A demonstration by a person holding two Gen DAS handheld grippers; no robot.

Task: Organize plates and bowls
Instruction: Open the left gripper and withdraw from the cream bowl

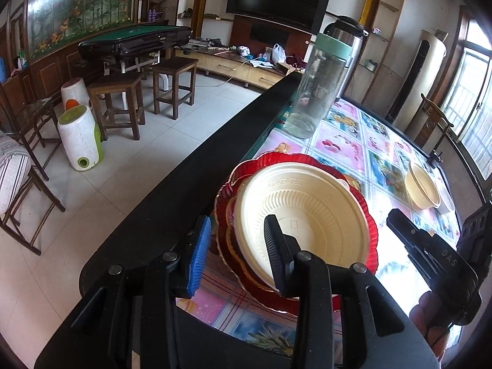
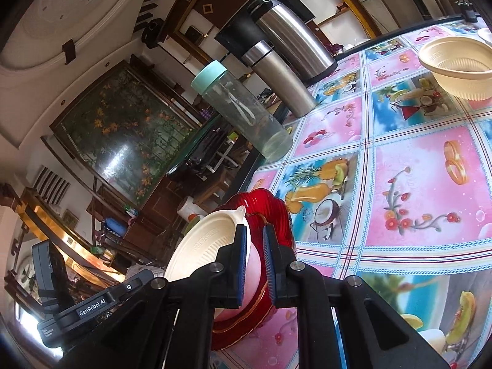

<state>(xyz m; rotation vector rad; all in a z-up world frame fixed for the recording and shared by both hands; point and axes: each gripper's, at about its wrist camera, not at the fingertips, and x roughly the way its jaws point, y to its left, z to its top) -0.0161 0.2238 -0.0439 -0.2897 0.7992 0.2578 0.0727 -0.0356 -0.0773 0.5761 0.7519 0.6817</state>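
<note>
Cream ribbed plastic bowl (image 2: pixel 203 246) on red plate (image 2: pixel 273 212), rim between right hand-held gripper (image 2: pixel 254 264) jaws, barely parted.

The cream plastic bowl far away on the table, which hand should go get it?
Probably right. The far cream bowl lies on the right gripper's side; the left gripper straddles the stacked bowl's rim.

- The left tool (image 1: pixel 236 253) is held low, its two fingers spread wide apart: the blue pad (image 1: pixel 198 258) on one side, the black ribbed one on the other.
- The right tool (image 2: pixel 254 264) is tipped steeply sideways, its fingers drawn near together with a narrow gap between them.
- A person's fingers (image 1: pixel 430 323) grip the right tool's handle.
</note>
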